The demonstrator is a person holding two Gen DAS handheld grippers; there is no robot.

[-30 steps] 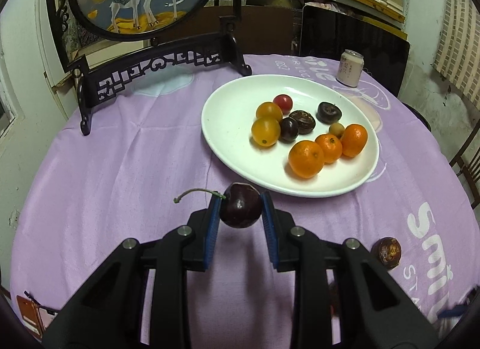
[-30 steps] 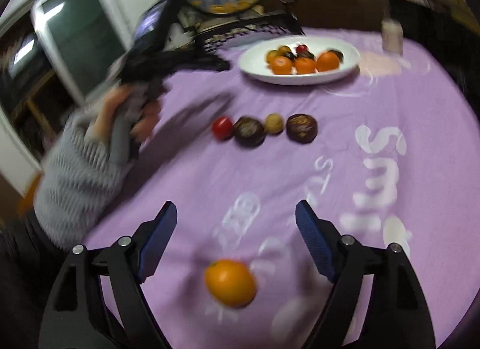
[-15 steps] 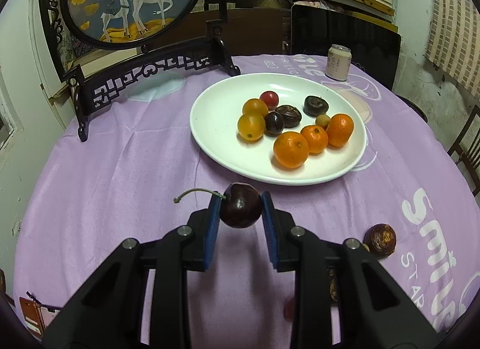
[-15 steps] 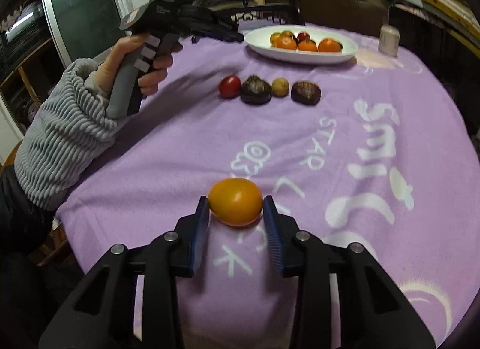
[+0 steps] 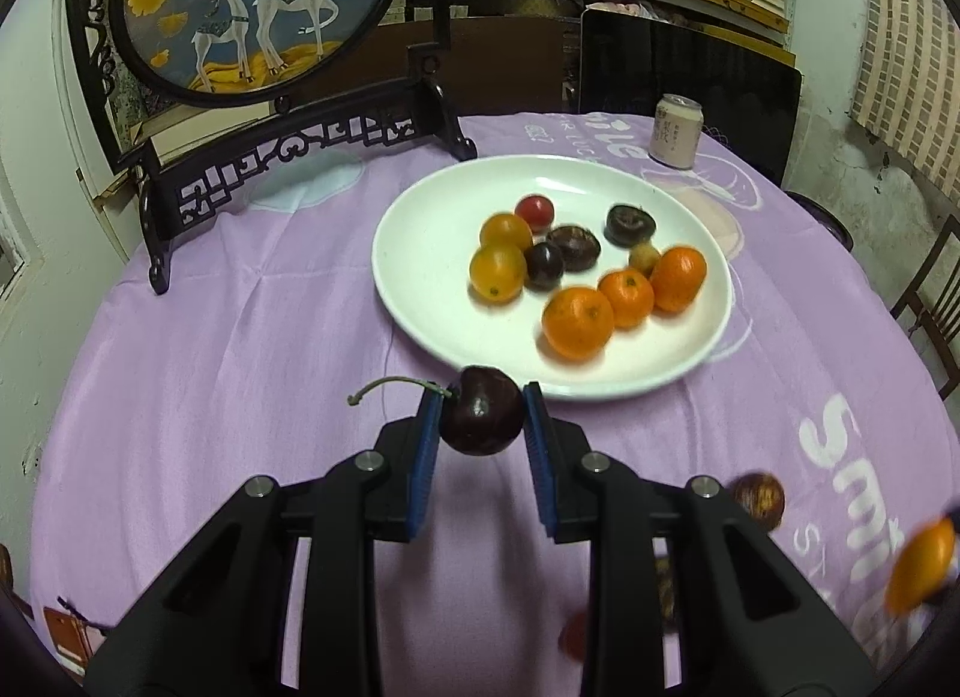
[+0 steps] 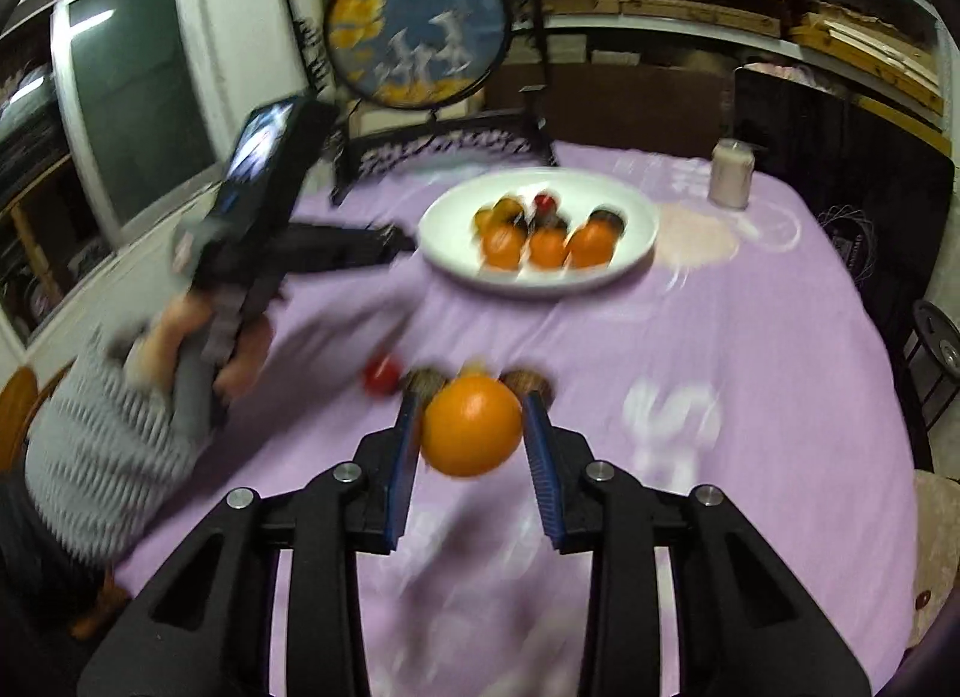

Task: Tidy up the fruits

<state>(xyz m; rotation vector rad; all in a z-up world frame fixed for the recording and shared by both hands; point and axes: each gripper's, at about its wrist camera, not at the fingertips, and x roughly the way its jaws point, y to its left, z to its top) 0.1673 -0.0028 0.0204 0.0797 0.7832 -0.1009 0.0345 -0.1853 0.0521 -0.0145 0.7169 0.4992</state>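
My left gripper (image 5: 481,420) is shut on a dark cherry (image 5: 480,420) with a stem, held above the purple cloth just in front of the white plate (image 5: 420,253). The plate holds several oranges, yellow tomatoes, dark fruits and a red one. My right gripper (image 6: 472,427) is shut on an orange fruit (image 6: 472,427), lifted above the cloth; it also shows blurred at the right edge of the left wrist view (image 5: 921,565). A red tomato (image 6: 382,374) and brown fruits (image 6: 528,382) lie on the cloth behind it. The plate (image 6: 630,241) is farther back.
A carved black stand with a round deer painting (image 5: 258,7) stands at the back left. A drink can (image 5: 677,131) stands behind the plate. A brown fruit (image 5: 759,500) lies on the cloth at the right. Shelves and a chair surround the round table.
My right gripper closed on the orange fruit, lifted it off the cloth and is moving toward the plate. My left gripper with the cherry has moved slightly back from the plate.
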